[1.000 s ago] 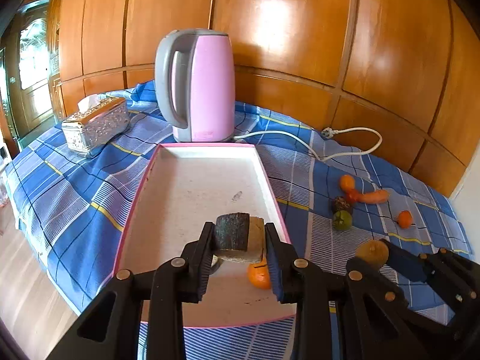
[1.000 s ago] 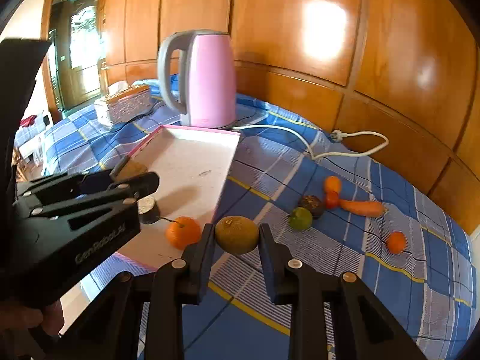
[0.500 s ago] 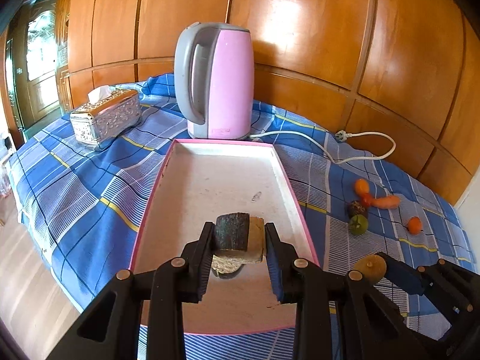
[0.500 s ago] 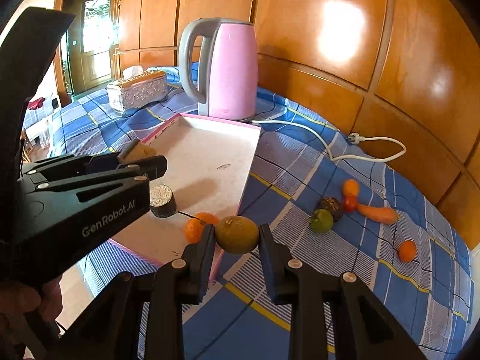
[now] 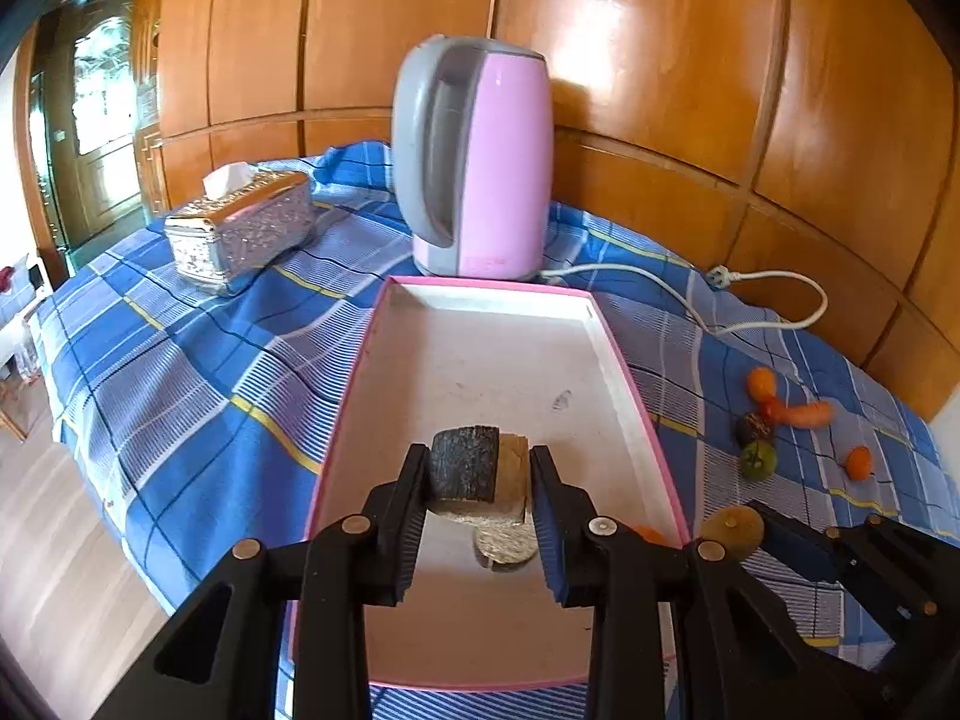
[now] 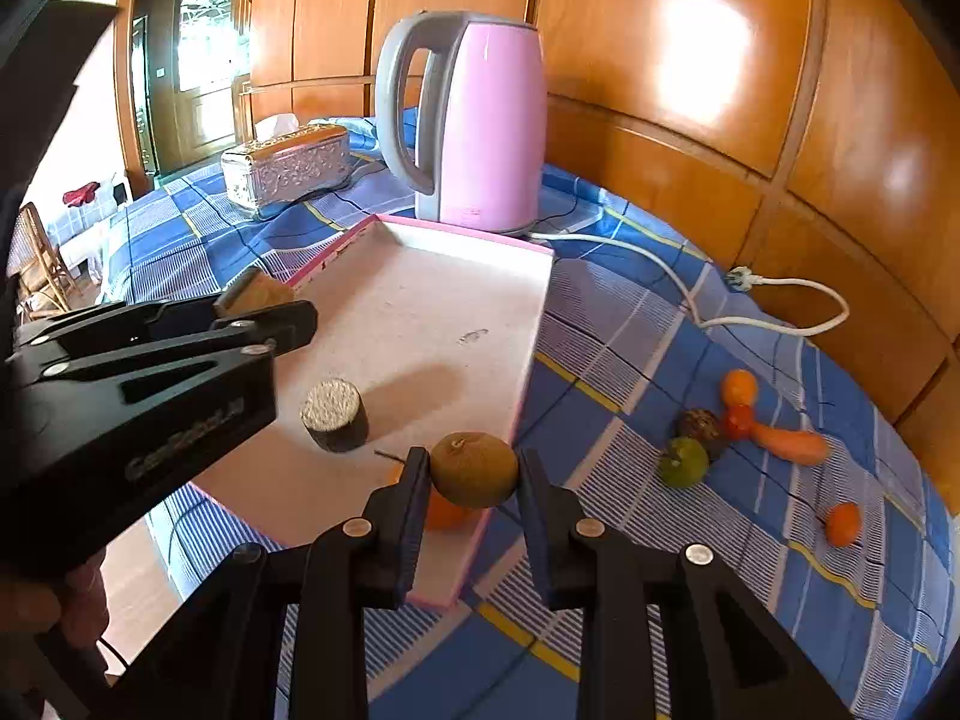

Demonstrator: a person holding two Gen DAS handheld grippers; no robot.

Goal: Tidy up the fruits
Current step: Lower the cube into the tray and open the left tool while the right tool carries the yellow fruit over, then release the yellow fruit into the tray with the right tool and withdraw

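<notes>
Gripping: left jaws clamp dark wedge [image 5: 474, 471] (above tray [image 5: 606, 330]) | right jaws clamp brownish fruit [image 6: 474, 469]

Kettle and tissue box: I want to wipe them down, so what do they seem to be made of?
The kettle looks like glossy pink plastic with a matte grey handle; its shell shows soft highlights. The tissue box looks like embossed silvery metal or metallised plastic: shiny and patterned, which one unclear.

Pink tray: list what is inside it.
On the pink tray: a dark silver-topped cylinder and an orange, mostly hidden behind the right gripper.
</notes>
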